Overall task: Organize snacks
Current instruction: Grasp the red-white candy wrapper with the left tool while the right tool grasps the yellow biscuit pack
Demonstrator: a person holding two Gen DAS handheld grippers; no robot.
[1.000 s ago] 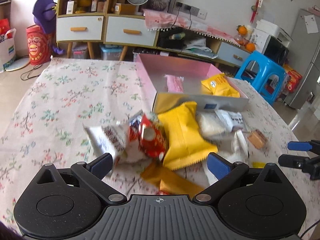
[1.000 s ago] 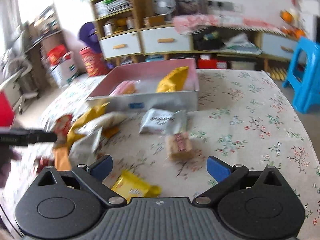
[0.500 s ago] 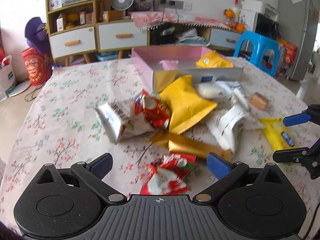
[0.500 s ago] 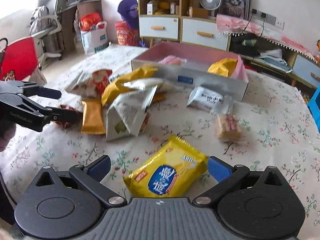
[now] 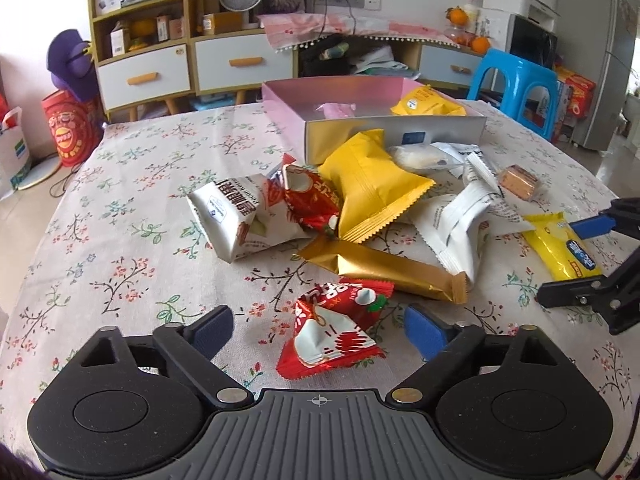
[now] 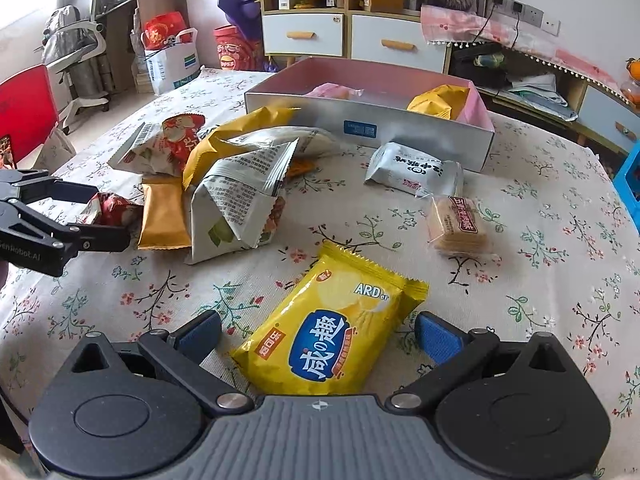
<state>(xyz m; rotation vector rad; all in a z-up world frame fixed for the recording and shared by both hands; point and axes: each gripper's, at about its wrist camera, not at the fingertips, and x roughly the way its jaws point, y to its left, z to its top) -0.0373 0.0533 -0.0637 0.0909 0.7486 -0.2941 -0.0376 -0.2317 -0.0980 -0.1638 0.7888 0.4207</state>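
Note:
Loose snack packets lie on a flowered tablecloth in front of a pink-lined box (image 5: 392,132) that holds a yellow bag (image 5: 424,106) and a pink packet. My left gripper (image 5: 318,328) straddles a red-and-white packet (image 5: 332,332); its jaws are closing, and the pads stand clear of the wrapper. My right gripper (image 6: 318,334) is open around a yellow cracker packet (image 6: 332,332) flat on the cloth, without pressing on it. Each gripper shows in the other's view: the left gripper (image 6: 108,214) and the right gripper (image 5: 560,260).
The pile before the box (image 6: 420,132) holds a big yellow bag (image 5: 368,188), a gold bar (image 5: 384,268), white packets (image 5: 240,212), another red packet (image 5: 312,204) and a brown biscuit pack (image 5: 520,182). A blue stool (image 5: 516,84) and cabinets stand beyond the table.
Both grippers came down and closer to the table, each now straddling a packet. The left jaws have narrowed around the red packet.

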